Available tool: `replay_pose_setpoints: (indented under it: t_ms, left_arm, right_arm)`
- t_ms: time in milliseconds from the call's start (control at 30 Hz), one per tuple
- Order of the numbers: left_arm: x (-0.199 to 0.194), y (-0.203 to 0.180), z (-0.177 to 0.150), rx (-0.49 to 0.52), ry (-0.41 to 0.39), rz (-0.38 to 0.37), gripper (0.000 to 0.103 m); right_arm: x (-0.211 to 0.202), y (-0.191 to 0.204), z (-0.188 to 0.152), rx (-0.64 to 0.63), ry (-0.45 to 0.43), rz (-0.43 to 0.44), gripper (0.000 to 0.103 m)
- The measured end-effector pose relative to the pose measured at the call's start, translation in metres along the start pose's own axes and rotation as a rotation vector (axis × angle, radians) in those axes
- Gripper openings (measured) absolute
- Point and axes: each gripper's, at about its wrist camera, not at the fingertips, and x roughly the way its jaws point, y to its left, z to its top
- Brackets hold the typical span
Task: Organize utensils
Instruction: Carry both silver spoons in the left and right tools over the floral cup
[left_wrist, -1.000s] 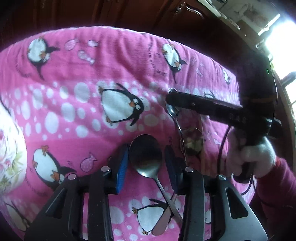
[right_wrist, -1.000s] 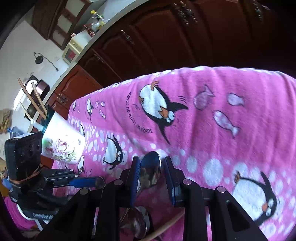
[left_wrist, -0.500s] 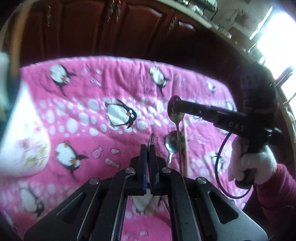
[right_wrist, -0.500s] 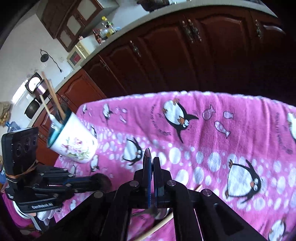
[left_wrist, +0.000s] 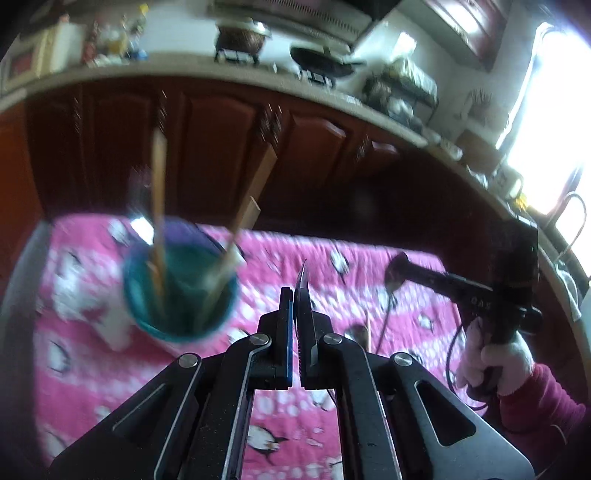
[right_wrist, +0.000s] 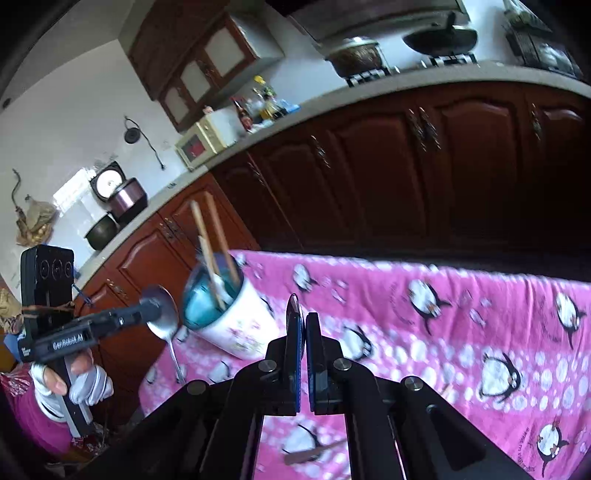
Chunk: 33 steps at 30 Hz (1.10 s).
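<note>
My left gripper (left_wrist: 295, 295) is shut on a metal spoon (left_wrist: 303, 275), whose bowl shows edge-on above the pads. It hangs above the pink penguin cloth (left_wrist: 332, 410), just right of the teal-lined cup (left_wrist: 177, 295) holding chopsticks (left_wrist: 159, 206). My right gripper (right_wrist: 304, 317) is shut on a second spoon (right_wrist: 293, 304), also edge-on. In the right wrist view the left gripper (right_wrist: 151, 306) carries its spoon (right_wrist: 166, 317) beside the white floral cup (right_wrist: 236, 325). In the left wrist view the right gripper (left_wrist: 397, 264) holds its spoon with the handle (left_wrist: 384, 321) hanging down.
Another spoon (left_wrist: 356, 330) and a wooden stick (left_wrist: 367, 325) lie on the cloth between the grippers. A wooden utensil (right_wrist: 310, 454) lies near the right gripper's base. Dark wooden cabinets (right_wrist: 406, 177) stand behind the table. A gloved hand (left_wrist: 491, 362) holds the right gripper.
Both grippers closed on spoons lying on the cloth and lifted them well clear of it. The cup with chopsticks has come into the left wrist view.
</note>
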Motion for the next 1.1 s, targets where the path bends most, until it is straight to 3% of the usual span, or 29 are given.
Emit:
replay_pose_setpoints:
  t_ms: [233, 333, 533, 767, 933, 1100]
  left_arm:
    - [-0.049, 0.041, 0.046, -0.007, -0.138, 0.143, 0.001]
    - [-0.048, 0.056, 0.057, -0.004, -0.167, 0.213, 0.001]
    - [-0.03, 0.081, 0.063, 0.027, -0.21, 0.366, 0.001]
    - [-0.001, 0.091, 0.053, 0.063, -0.216, 0.459, 0.001]
    - [0.017, 0.095, 0.041, 0.069, -0.194, 0.47, 0.001]
    - [0.03, 0.095, 0.03, 0.069, -0.168, 0.465, 0.001]
  right_arm:
    - [0.007, 0.058, 0.049, -0.063, -0.08, 0.036, 0.002]
    - [0.018, 0.081, 0.068, -0.087, -0.106, 0.03, 0.002]
    - [0.054, 0.124, 0.094, -0.178, -0.144, -0.066, 0.002]
    - [0.099, 0.145, 0.092, -0.282, -0.155, -0.174, 0.002]
    - [0.116, 0.153, 0.073, -0.351, -0.157, -0.231, 0.002]
    - [0.122, 0.152, 0.055, -0.371, -0.118, -0.219, 0.002]
